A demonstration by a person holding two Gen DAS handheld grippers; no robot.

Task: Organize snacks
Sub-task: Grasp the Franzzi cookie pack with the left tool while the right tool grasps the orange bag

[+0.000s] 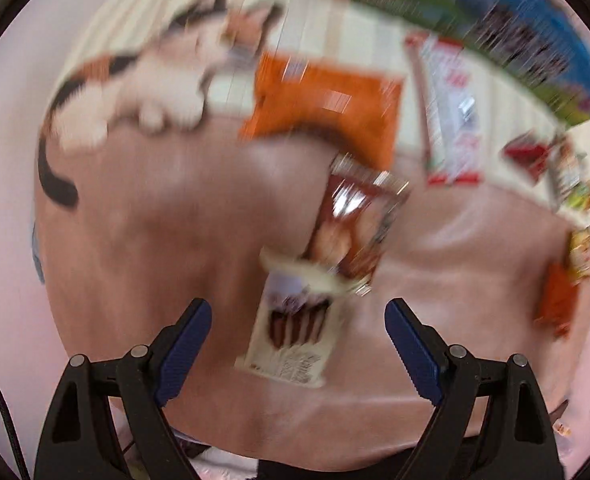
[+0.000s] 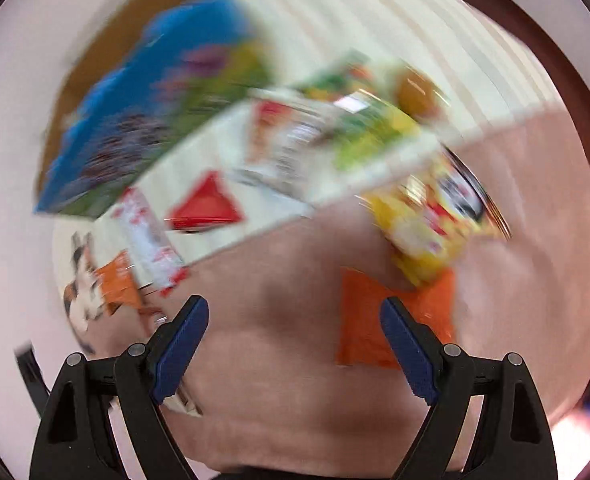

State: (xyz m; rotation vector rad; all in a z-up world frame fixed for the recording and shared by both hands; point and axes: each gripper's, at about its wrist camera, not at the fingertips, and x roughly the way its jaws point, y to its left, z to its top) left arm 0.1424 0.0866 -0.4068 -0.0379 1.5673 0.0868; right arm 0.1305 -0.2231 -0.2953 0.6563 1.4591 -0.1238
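Both views heavily smeared; print on every packet is unreadable.

Left tool [image 1: 297, 320]: jaws wide apart, nothing between the pads, nothing held. It hangs above a white packet [image 1: 295, 328] showing dark sticks, which lies flat on the pink cloth [image 1: 167, 240] covering the desk. The packet's far end touches or slips under a shiny brown packet [image 1: 355, 224]; which overlaps which I cannot tell. Beyond that, an orange packet [image 1: 327, 104] straddles the seam where the pink cloth meets a cream striped section [image 1: 335, 28]. A cat picture [image 1: 143, 80] is printed on the cloth toward the far left. A long red-and-white packet [image 1: 451, 108] lies on the striped part, and a blue-and-green box [image 1: 495, 20] runs along the far right edge, partly cut off by the lens rim. Small packets at the right edge are too blurred to sort.

Right tool [image 2: 295, 344]: jaws likewise spread, empty. Its right finger [image 2: 407, 352] covers part of an orange packet [image 2: 375, 320] lying on the pink cloth. A yellow packet [image 2: 427, 224] touches that packet's far edge. On the striped section: a red triangular packet [image 2: 207, 204], a green-and-yellow packet [image 2: 367, 128], a red-and-white packet [image 2: 147, 236], and the blue box [image 2: 135, 120] at the far left. Cat picture [image 2: 83, 292] and another orange packet [image 2: 119, 284] show near the left edge, half hidden behind the left finger.
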